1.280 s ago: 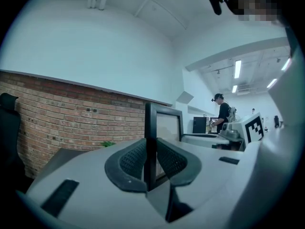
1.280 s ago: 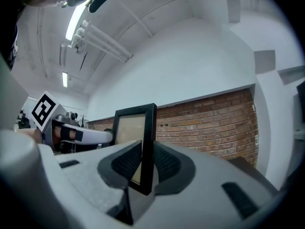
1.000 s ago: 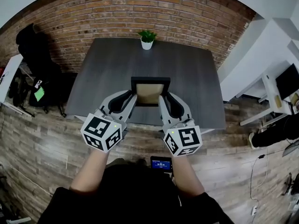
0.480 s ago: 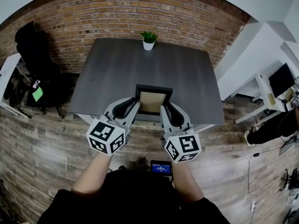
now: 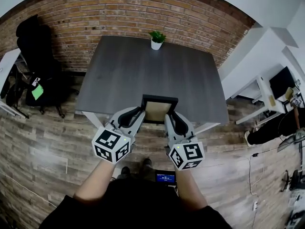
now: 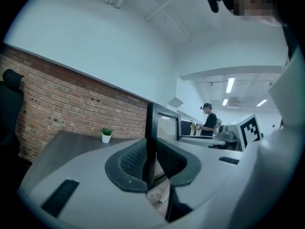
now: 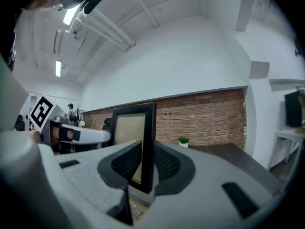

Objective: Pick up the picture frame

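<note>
A black picture frame (image 5: 159,109) with a tan inside hangs in the air over the near edge of the dark grey table (image 5: 143,70), held at both sides. My left gripper (image 5: 141,114) is shut on its left edge. My right gripper (image 5: 167,116) is shut on its right edge. In the left gripper view the black frame (image 6: 151,128) stands upright between the dark pads (image 6: 128,163). In the right gripper view the picture frame (image 7: 138,142) shows the same way, its edge pinched between the jaws. The frame's lower part is hidden behind the grippers.
A small green plant in a white pot (image 5: 157,39) stands at the table's far edge by the brick wall (image 5: 128,13). A black chair (image 5: 35,56) is at the left, white desks (image 5: 267,80) at the right. A person (image 6: 208,120) stands far off.
Both grippers with the frame have drawn back toward me, from over the table to its near edge. The view has shifted back with them.
</note>
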Demonstrator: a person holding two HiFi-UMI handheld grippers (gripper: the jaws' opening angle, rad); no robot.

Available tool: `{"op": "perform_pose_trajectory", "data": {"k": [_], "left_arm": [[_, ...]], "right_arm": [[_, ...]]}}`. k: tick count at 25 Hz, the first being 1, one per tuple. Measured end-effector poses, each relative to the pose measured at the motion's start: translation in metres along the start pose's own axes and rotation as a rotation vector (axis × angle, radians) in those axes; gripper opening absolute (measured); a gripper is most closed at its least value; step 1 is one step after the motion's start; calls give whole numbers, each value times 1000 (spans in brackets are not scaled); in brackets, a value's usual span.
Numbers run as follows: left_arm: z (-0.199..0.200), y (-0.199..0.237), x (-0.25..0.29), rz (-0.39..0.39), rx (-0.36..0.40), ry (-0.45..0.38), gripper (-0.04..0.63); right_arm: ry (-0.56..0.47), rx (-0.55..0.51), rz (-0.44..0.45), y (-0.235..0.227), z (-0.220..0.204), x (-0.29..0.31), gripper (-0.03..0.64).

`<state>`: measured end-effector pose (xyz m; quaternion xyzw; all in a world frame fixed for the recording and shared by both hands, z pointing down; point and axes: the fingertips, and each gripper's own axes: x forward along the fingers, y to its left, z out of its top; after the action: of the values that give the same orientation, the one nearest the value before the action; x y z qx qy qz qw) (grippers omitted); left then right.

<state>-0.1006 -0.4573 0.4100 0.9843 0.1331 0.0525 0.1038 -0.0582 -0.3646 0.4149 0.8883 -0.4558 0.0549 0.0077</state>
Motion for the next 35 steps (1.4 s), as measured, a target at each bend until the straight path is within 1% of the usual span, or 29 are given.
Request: {"op": "perform_pose_trajectory", "data": {"k": [5, 9, 14, 17, 24, 35], "left_arm": [[-10, 7, -13, 15, -15, 10, 57], [-13, -1, -10, 36, 15, 29, 57], [-17, -23, 2, 55, 23, 44, 57], [-17, -37, 18, 57, 36, 43, 57], [-25, -69, 52, 44, 46, 48, 58], [-23, -98, 80, 27, 60, 35, 59]], "right_arm": [[20, -23, 18, 17, -6, -4, 81], [8, -18, 44, 12, -5, -11, 80], [0, -8, 74, -8, -5, -27, 80], [1, -9, 78, -27, -6, -36, 80], [4, 10, 60, -70, -18, -55, 80], [-19, 31, 39, -107, -20, -69, 72]]}}
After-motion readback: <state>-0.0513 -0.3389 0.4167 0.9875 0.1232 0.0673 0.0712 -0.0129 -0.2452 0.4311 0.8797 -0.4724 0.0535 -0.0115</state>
